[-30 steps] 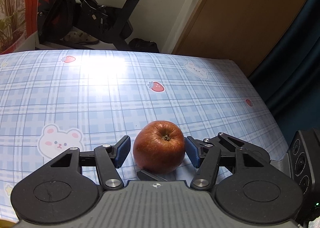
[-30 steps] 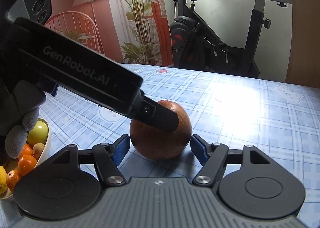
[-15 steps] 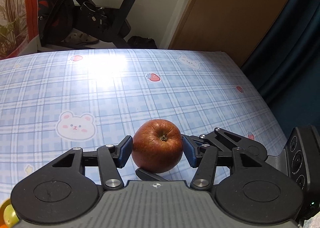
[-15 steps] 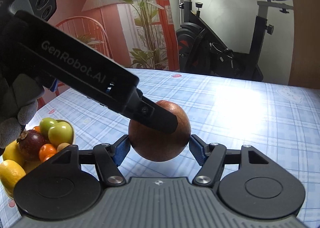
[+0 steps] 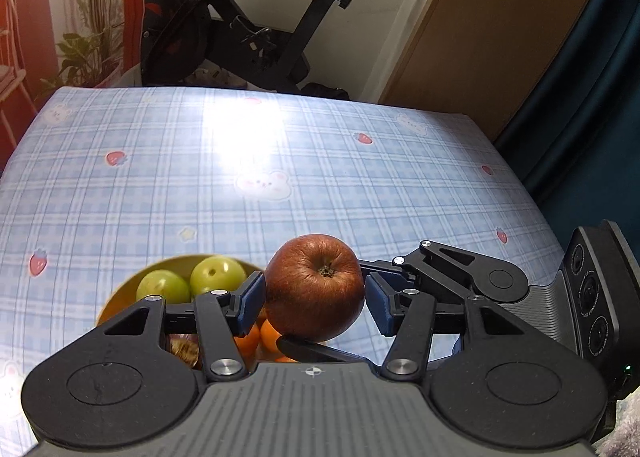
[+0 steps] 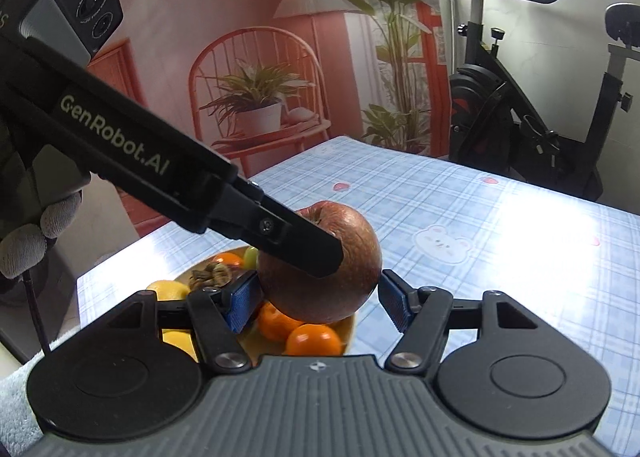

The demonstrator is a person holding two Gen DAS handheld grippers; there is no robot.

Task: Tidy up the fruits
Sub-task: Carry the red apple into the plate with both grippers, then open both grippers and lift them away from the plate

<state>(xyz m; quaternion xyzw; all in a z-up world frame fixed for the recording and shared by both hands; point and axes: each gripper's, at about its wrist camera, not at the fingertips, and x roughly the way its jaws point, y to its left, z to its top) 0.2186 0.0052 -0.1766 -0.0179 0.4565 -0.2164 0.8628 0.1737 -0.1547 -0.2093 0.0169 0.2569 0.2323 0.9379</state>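
Observation:
A red apple (image 5: 316, 287) is held in the air between both grippers, above a yellow bowl (image 5: 120, 297) of fruit. My left gripper (image 5: 314, 303) is shut on the apple, its blue pads (image 5: 252, 297) against its sides. My right gripper (image 6: 318, 299) is also closed around the apple (image 6: 352, 257), crosswise to the left one, whose finger (image 6: 296, 241) lies over the fruit. The bowl holds two green fruits (image 5: 192, 281), several oranges (image 6: 314, 339), yellow lemons (image 6: 168, 291) and a brown wrinkled fruit (image 6: 212, 277).
The table wears a blue checked cloth (image 5: 280, 161) with bear and strawberry prints. An exercise bike (image 5: 248, 29) stands behind the far edge. The table's right edge drops off by a dark curtain (image 5: 592, 97). A gloved hand (image 6: 28, 241) holds the left gripper.
Both grippers have lifted the apple off the table and carried it left, over the fruit bowl. The bowl has come into view under the apple.

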